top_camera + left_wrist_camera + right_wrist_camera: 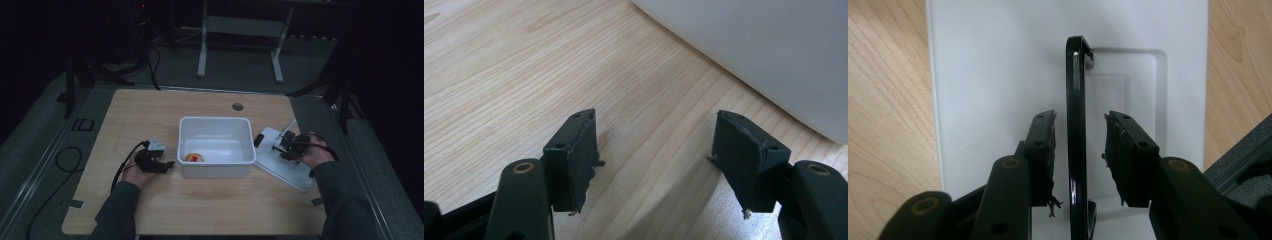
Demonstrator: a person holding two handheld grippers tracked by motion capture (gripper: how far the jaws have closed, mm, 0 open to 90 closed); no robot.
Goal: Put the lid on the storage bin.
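The right gripper (1079,160) straddles the raised black handle (1076,125) of the white lid (282,161), pads not yet touching it. The lid lies flat just right of the white bin (215,146). The left gripper (656,160) rests open, empty, beside the bin.

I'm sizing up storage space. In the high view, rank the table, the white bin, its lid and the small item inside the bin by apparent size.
1. Table
2. White bin
3. Lid, partly hidden under the right gripper
4. Small item, by far the smallest
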